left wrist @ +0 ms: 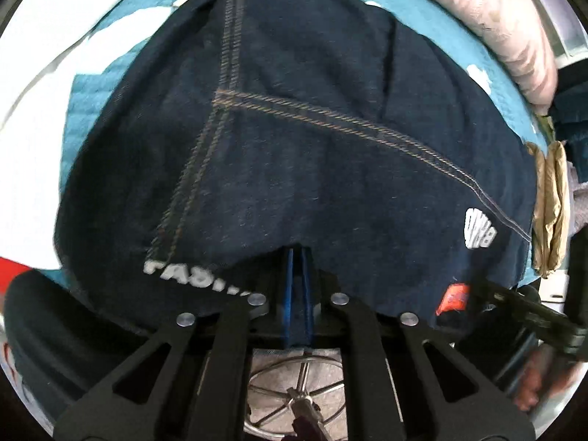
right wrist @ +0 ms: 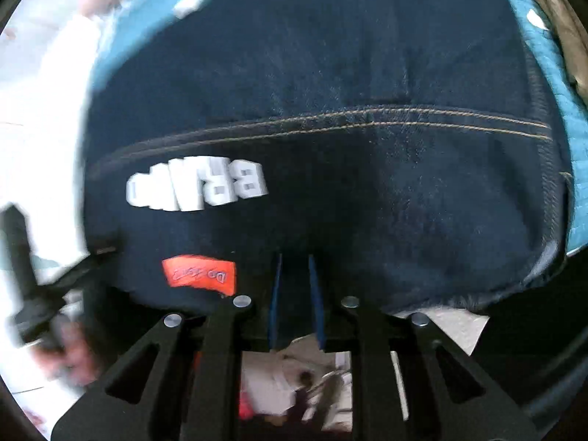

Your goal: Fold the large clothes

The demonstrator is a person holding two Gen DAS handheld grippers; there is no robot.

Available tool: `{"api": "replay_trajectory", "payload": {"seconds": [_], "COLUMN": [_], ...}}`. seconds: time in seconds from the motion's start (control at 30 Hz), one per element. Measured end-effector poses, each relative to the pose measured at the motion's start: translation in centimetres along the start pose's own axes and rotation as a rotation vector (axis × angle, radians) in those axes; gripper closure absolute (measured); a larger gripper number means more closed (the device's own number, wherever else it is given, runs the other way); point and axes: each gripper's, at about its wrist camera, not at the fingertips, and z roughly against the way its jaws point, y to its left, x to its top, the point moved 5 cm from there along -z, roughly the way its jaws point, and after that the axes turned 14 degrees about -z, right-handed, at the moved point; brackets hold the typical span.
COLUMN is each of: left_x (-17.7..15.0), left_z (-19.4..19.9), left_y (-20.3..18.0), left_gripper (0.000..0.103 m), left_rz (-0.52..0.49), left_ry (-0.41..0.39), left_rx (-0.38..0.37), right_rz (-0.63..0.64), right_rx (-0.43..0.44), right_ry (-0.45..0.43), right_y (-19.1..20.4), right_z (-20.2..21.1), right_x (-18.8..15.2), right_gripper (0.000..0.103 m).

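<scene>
A dark denim garment (left wrist: 294, 147) with tan double stitching lay spread over a teal-and-white cover (left wrist: 88, 110), filling most of both wrist views. White raised letters (right wrist: 196, 185) and an orange patch (right wrist: 200, 275) sat on its near part, the patch just nearer than the letters.

The left gripper (left wrist: 298, 257) pointed steeply down at the garment's near edge. Its blue fingers (left wrist: 290, 286) stood almost together, closed on a fold of the denim that bunched up around their tips. Other white lettering (left wrist: 194, 273) lay just to the left of them.

The right gripper (right wrist: 296, 261) also pointed steeply down, at the near edge to the right of the orange patch. Its blue fingers (right wrist: 316, 294) stood a little apart with dark cloth between them; whether the pads pressed on the cloth could not be told, as the view was blurred.

A pink padded item (left wrist: 514, 36) lay at the far right of the cover, and a tan crumpled cloth (left wrist: 551, 213) lay at the garment's right edge. Part of a hand (left wrist: 533, 386) showed in the left view's lower right corner.
</scene>
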Motion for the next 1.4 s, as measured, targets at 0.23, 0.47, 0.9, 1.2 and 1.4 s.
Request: {"api": "replay_trajectory", "payload": {"seconds": [0.23, 0.47, 0.9, 1.2, 1.4], "left_x": [-0.3, 1.0, 2.3, 6.9, 14.0], "left_z": [1.4, 0.3, 1.2, 6.9, 6.3], "left_y": [1.5, 2.3, 0.4, 2.5, 5.1], "left_gripper": [0.098, 0.100, 0.099, 0.056, 0.056], "left_rz": [-0.056, 0.026, -0.039, 0.032, 0.122], "left_ry": [-0.007, 0.022, 0.036, -0.083, -0.087], "left_rx": [0.094, 0.072, 0.138, 0.023, -0.033], "right_rz": [-0.018, -0.272, -0.189, -0.276, -0.356], "right_rx": [-0.068, -0.005, -0.191, 0.076, 0.108], "right_ry": [-0.031, -0.031, -0.038, -0.070, -0.140], "right_y": [-2.2, -11.4, -11.5, -10.0, -11.1], "right_z": [3.3, 3.0, 3.1, 9.7, 11.0], "right_x": [0.7, 3.7, 3.3, 8.5, 16.9], "right_gripper": [0.090, 0.103, 0.099, 0.056, 0.052]}}
